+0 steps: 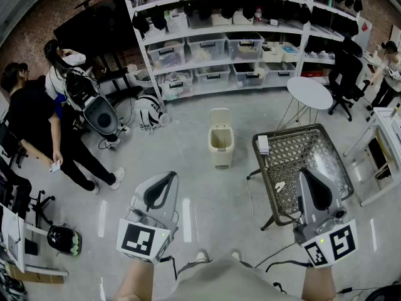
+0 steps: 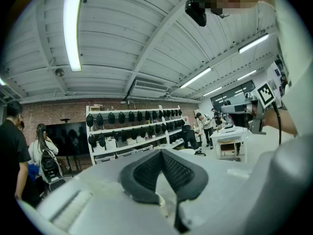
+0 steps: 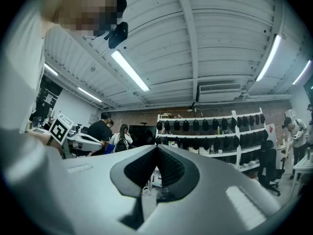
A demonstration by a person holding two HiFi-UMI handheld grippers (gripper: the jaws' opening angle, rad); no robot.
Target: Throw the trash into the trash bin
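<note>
Trash [image 1: 280, 185], a small white scrap, lies on the mesh table [image 1: 326, 144] near its front edge, just left of the right gripper [image 1: 307, 175]. A white box [image 1: 263, 144] sits at the table's far left corner. The bin [image 1: 220, 144] stands on the floor left of the table with its lid up, well apart from both grippers. The left gripper [image 1: 168, 177] hangs over bare floor. Both grippers' jaws are pressed together with nothing between them. Shelves [image 1: 238, 49] line the far wall.
</note>
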